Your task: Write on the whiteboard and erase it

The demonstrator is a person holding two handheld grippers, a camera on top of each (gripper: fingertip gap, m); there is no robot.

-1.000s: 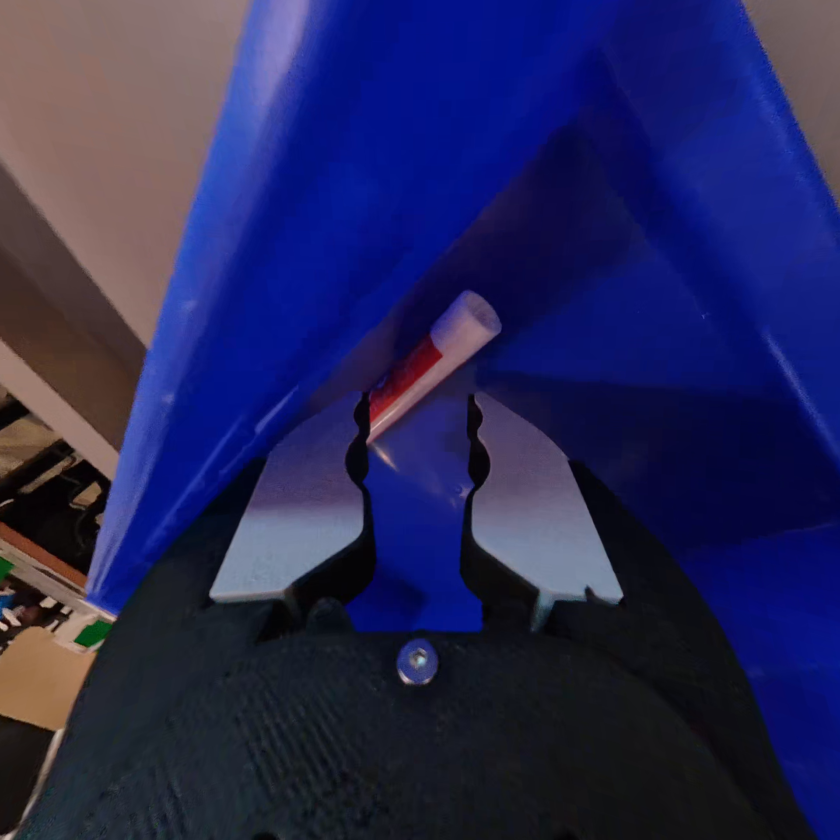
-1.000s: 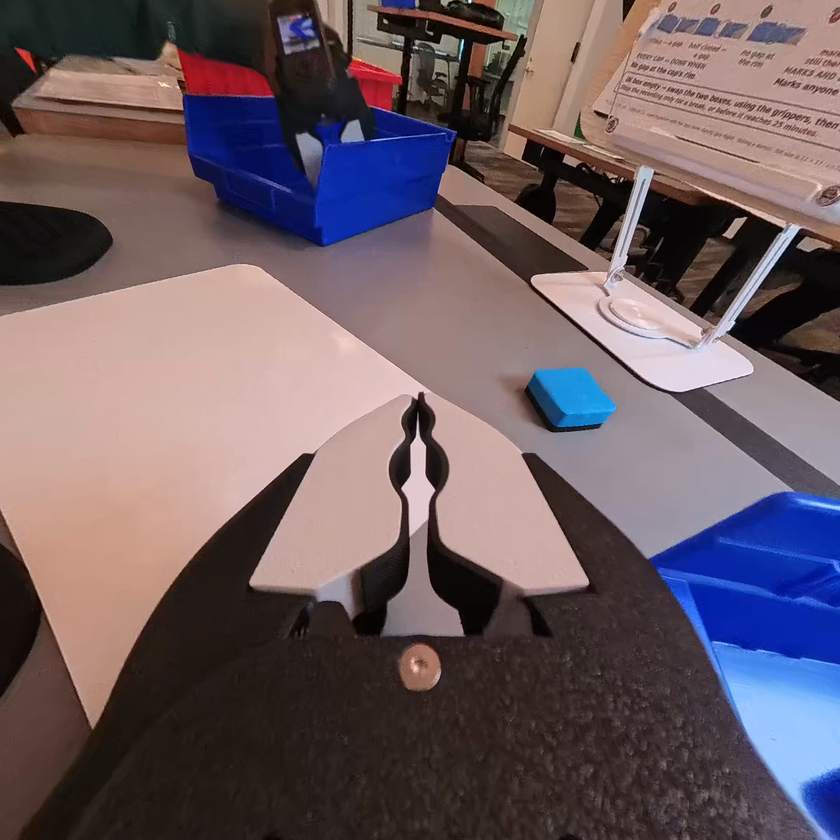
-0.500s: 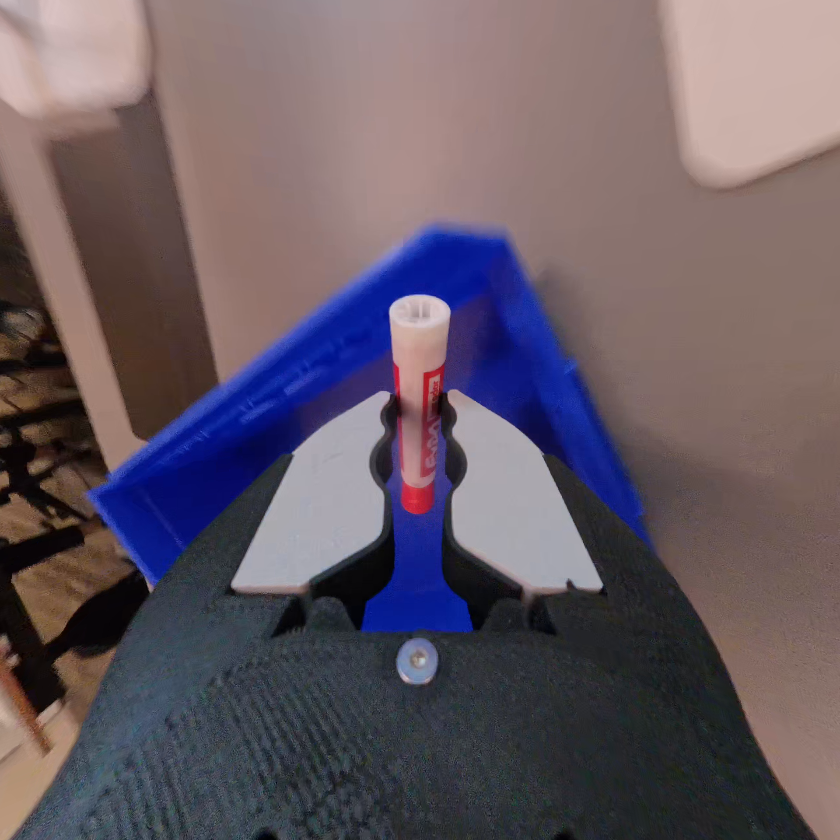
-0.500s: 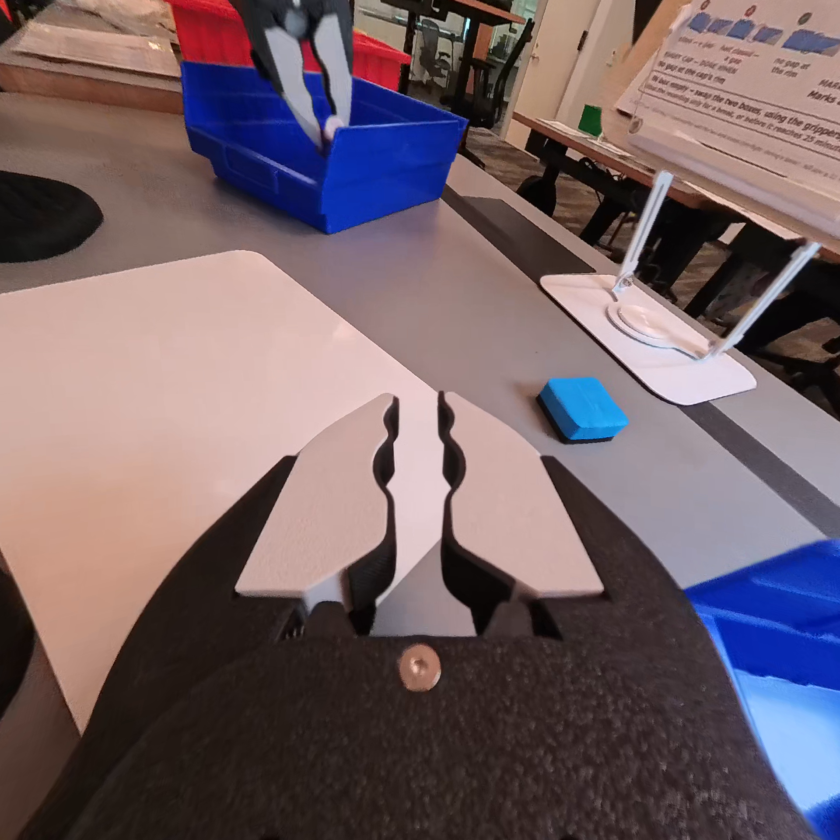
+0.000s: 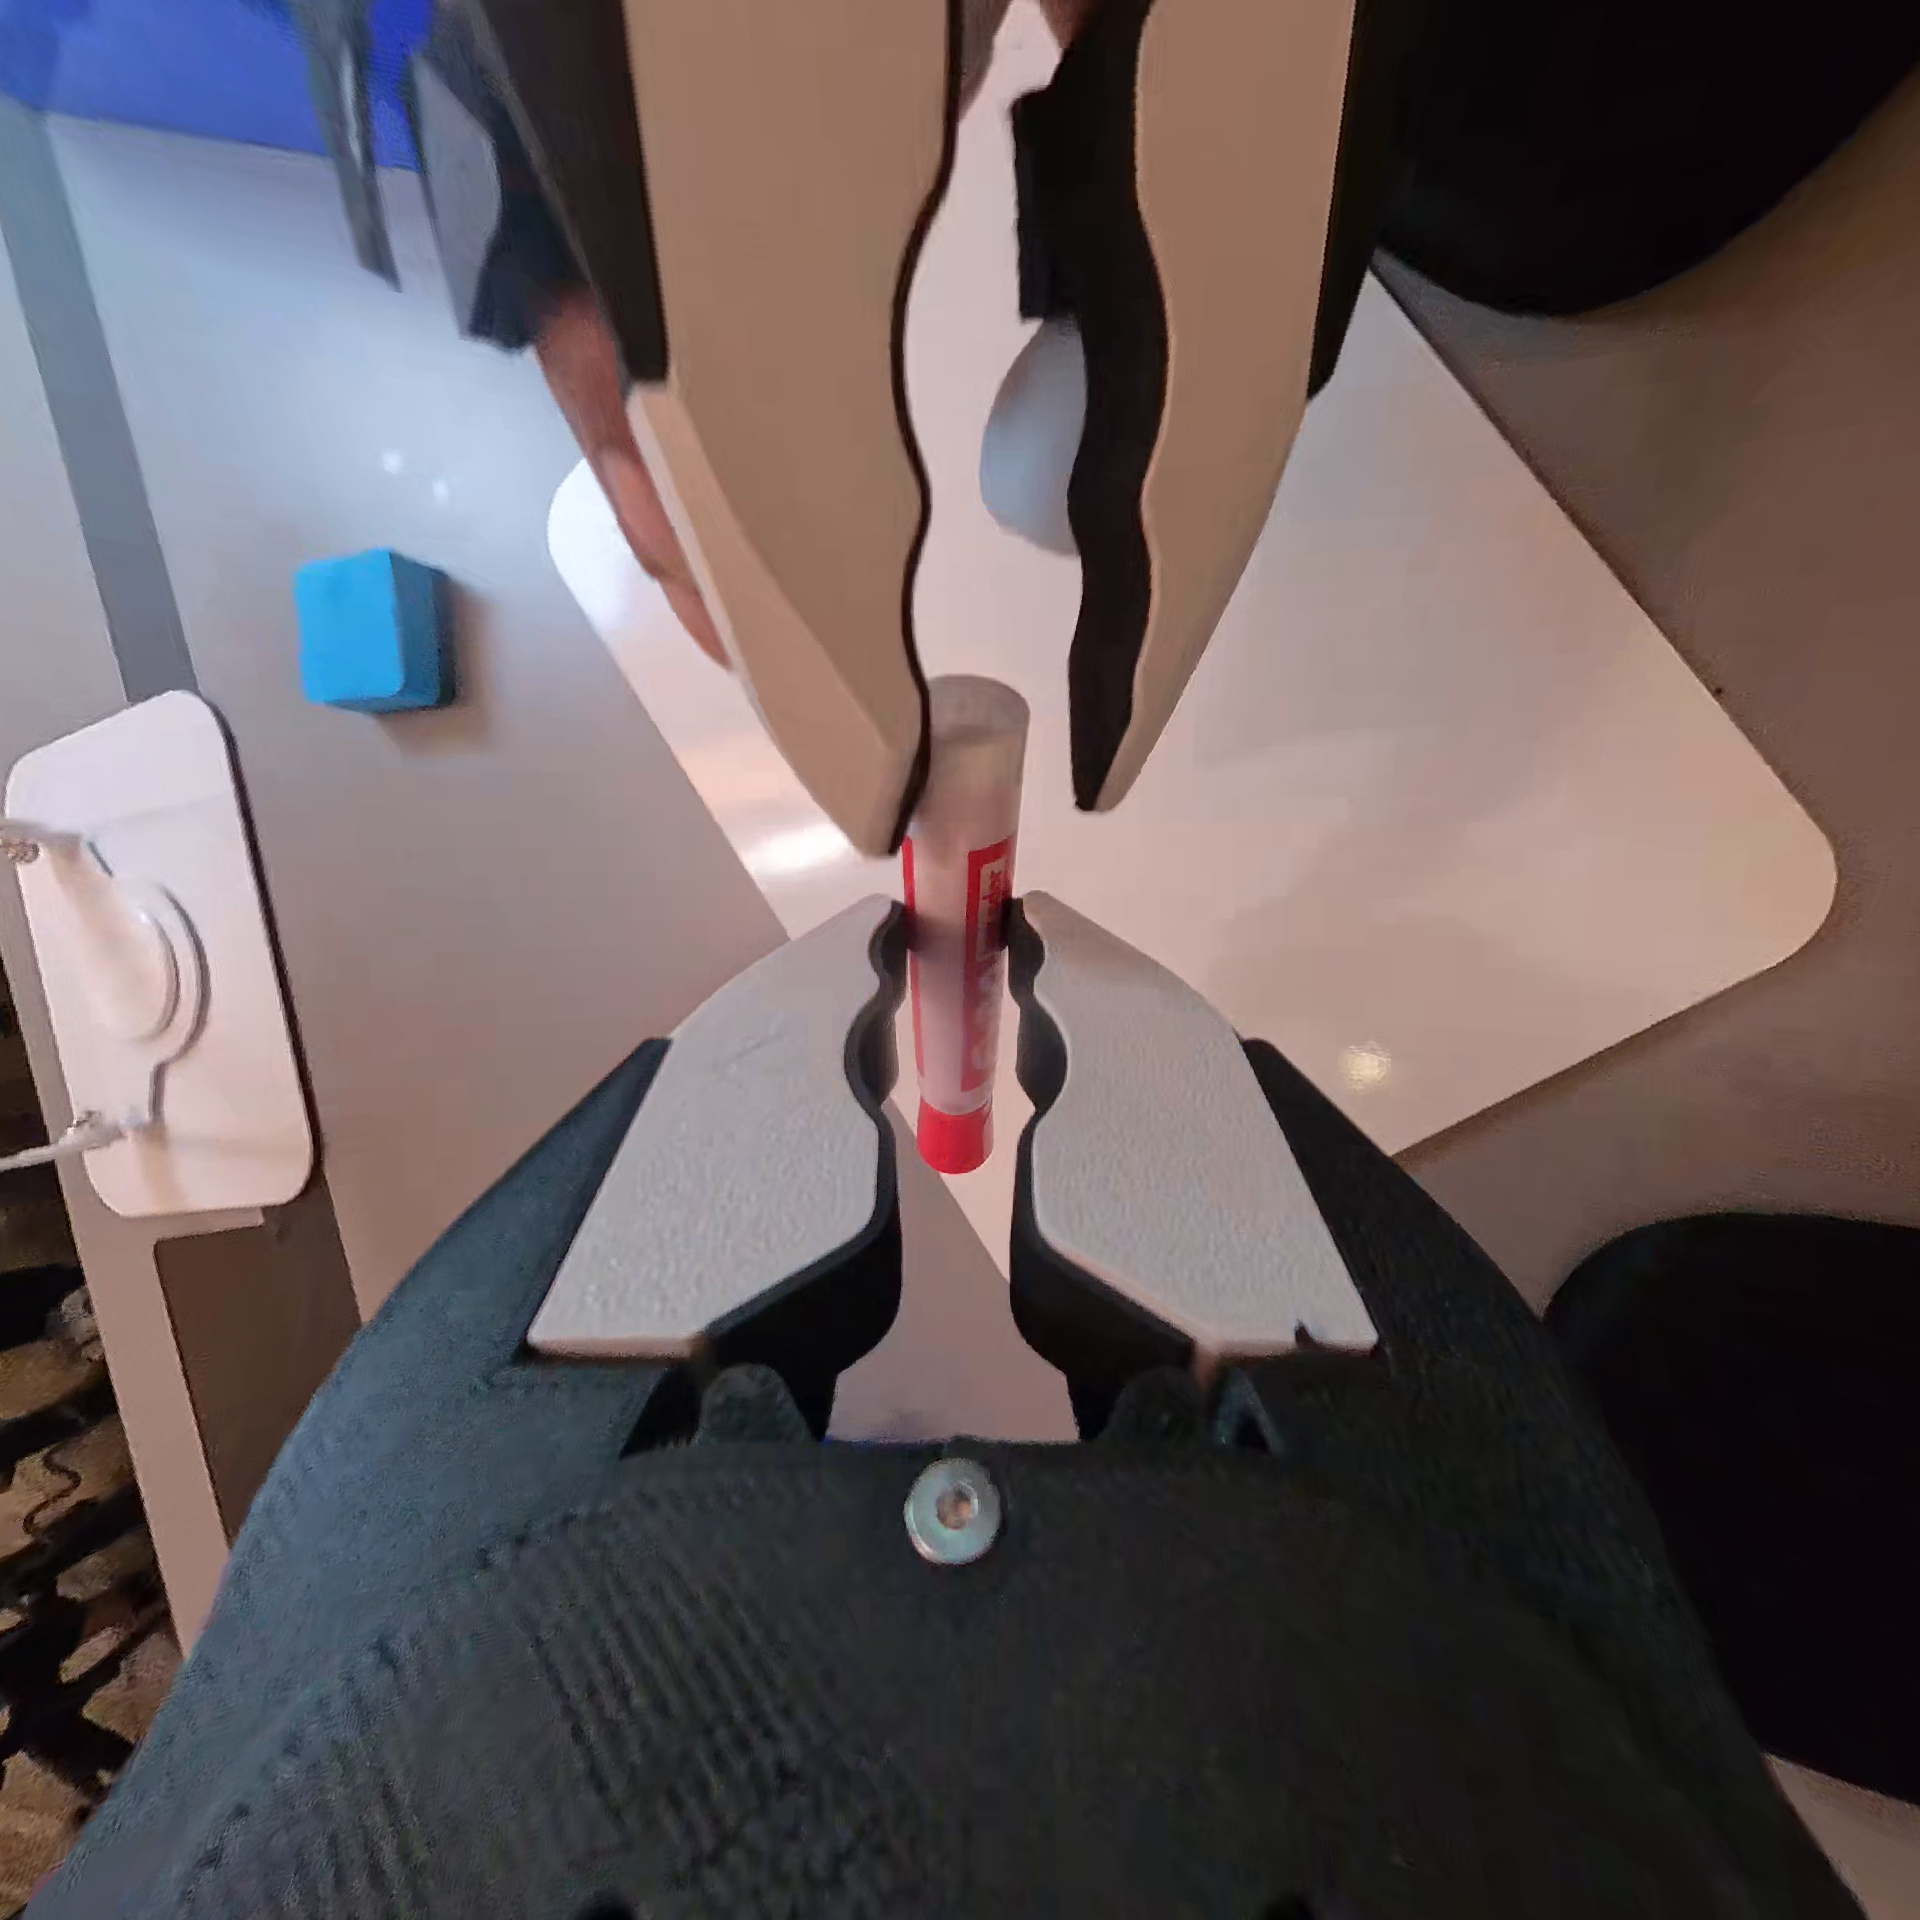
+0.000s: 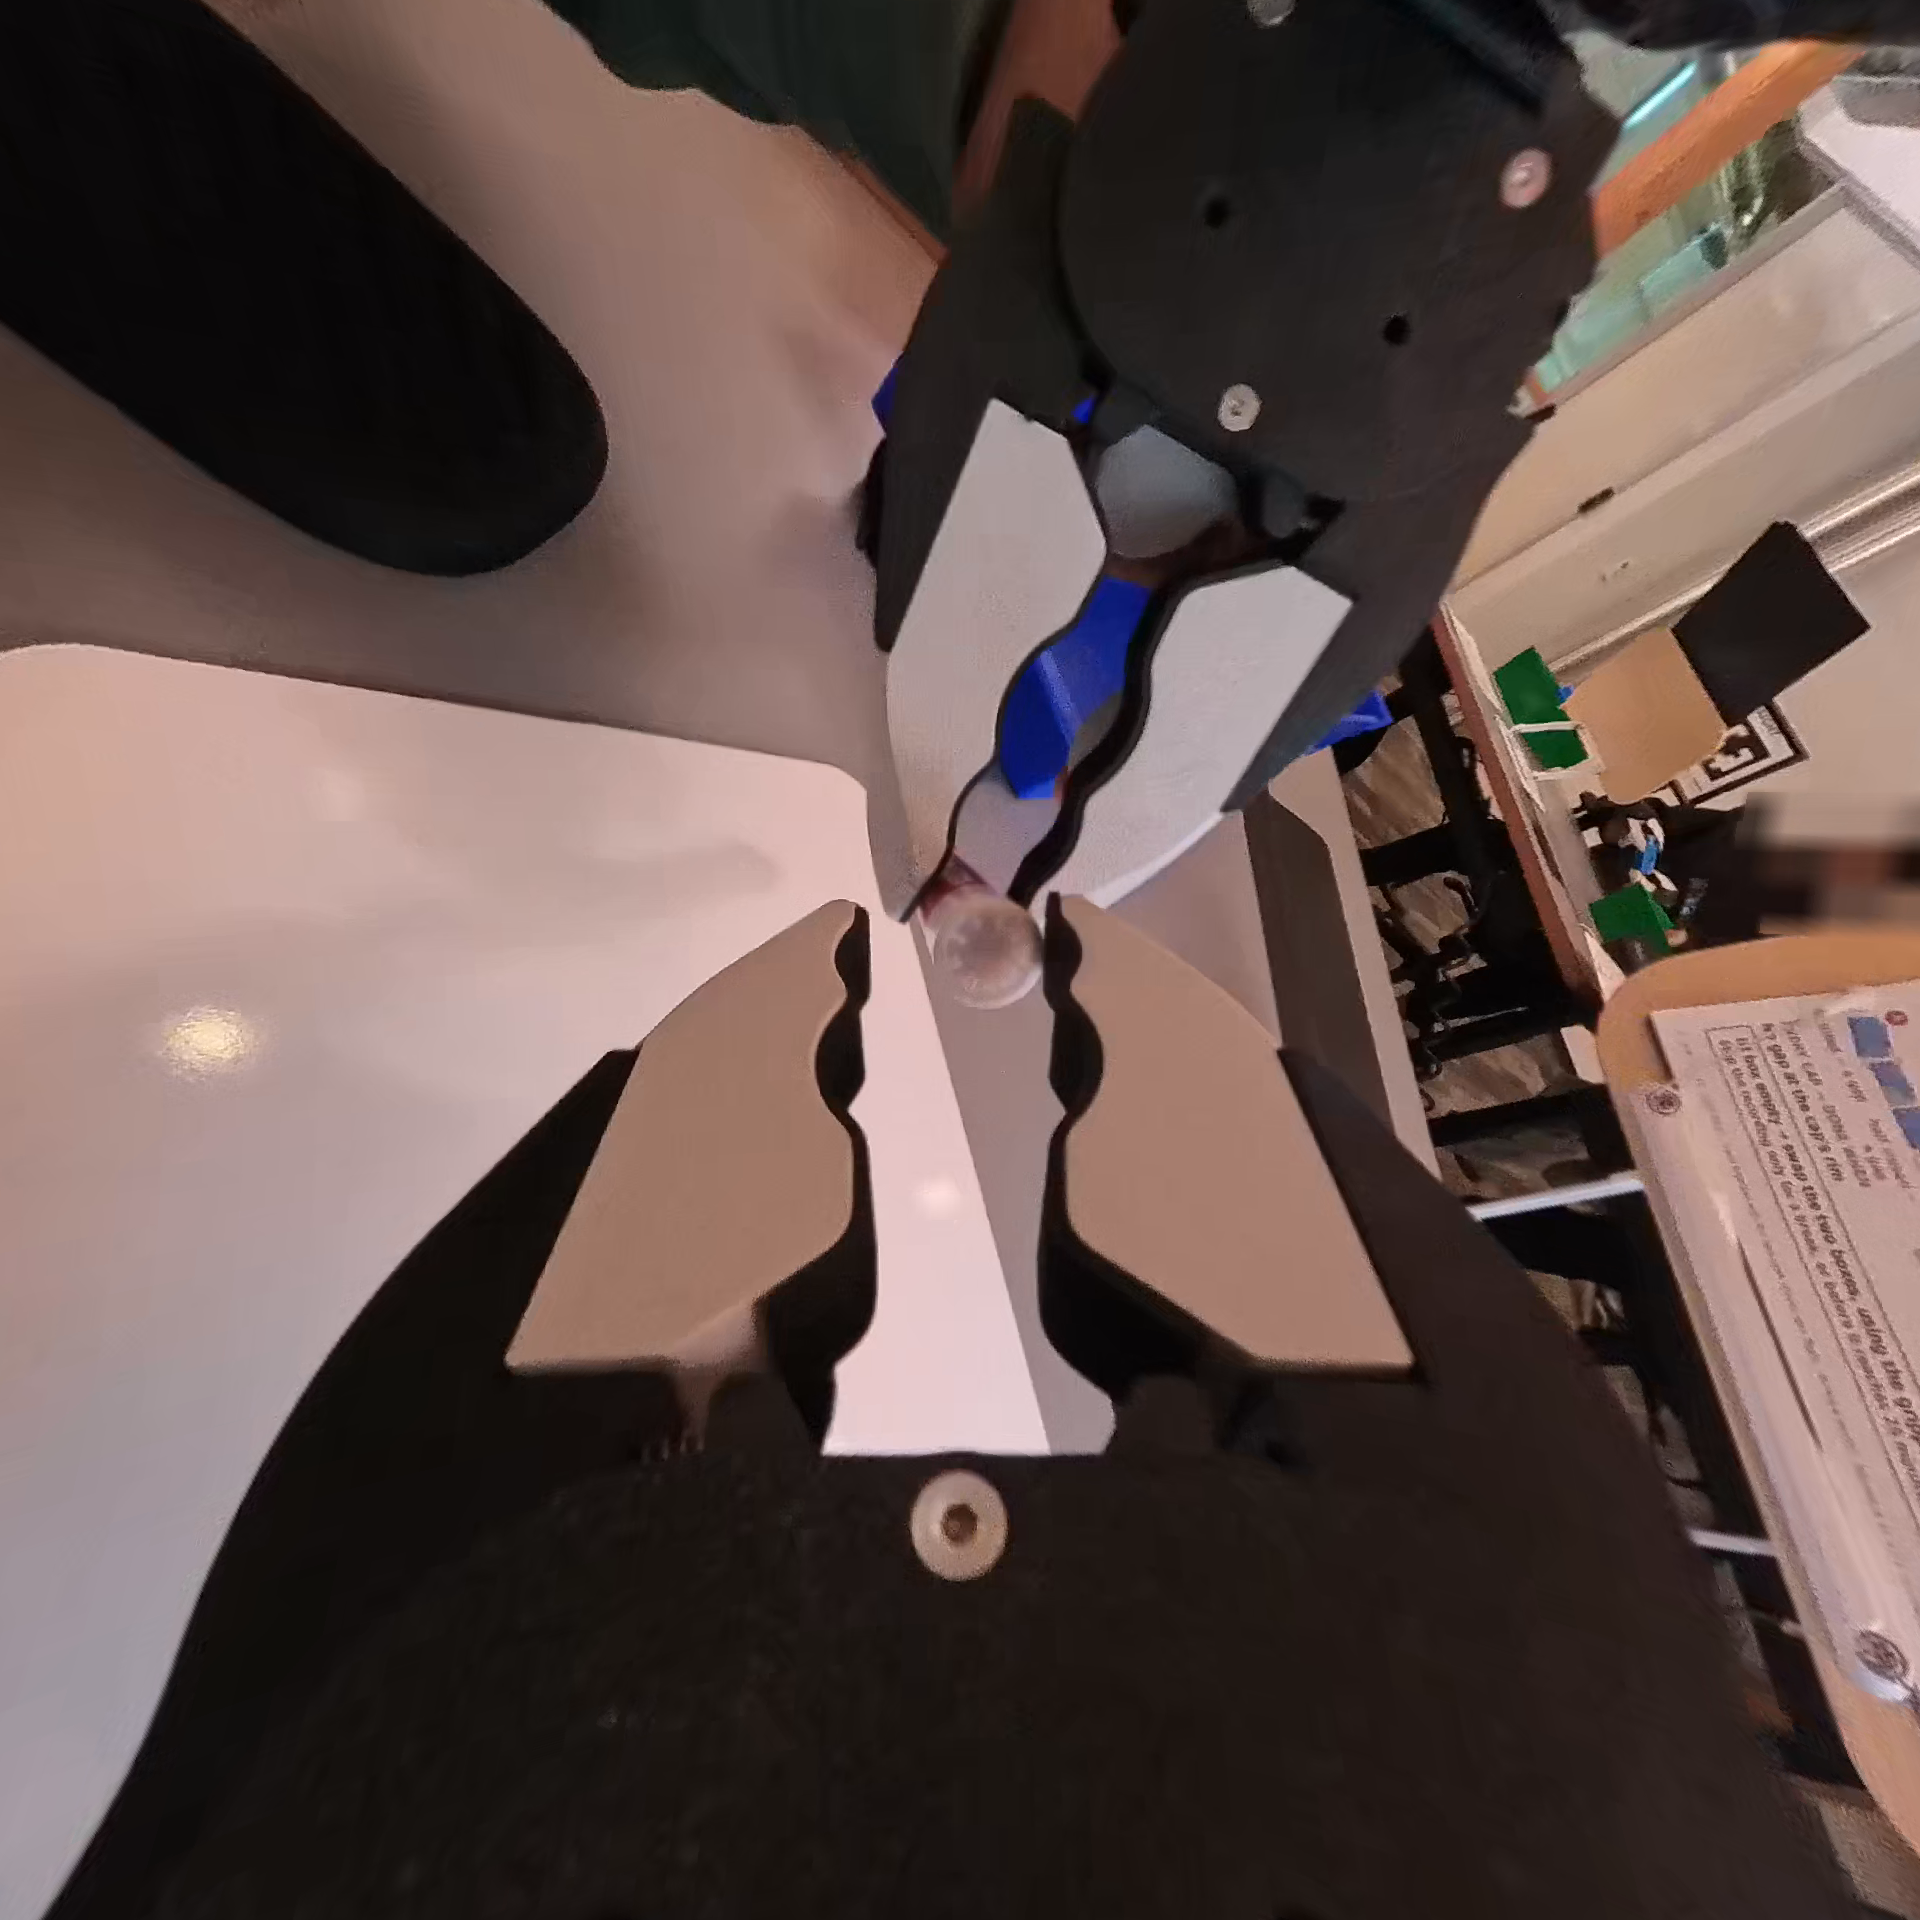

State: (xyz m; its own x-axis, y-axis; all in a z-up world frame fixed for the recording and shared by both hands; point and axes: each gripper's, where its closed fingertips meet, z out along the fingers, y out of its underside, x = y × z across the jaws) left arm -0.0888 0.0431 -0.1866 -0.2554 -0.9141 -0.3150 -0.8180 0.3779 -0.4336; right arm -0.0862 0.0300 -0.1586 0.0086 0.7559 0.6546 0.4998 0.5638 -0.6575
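The red marker (image 5: 956, 997) is clamped between the left gripper (image 5: 954, 914) fingers, pale cap end pointing forward. The right gripper (image 5: 987, 821) faces it, jaws parted around the cap. The whiteboard (image 5: 1455, 831) lies beneath both; a blue eraser (image 5: 369, 634) sits to the left.

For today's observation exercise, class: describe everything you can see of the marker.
The marker is a slim tube, red and white, with a red end nearest the left camera and a pale translucent cap at the far end. The left gripper clamps its middle above the whiteboard. The open right gripper straddles the cap, one finger apparently touching it.
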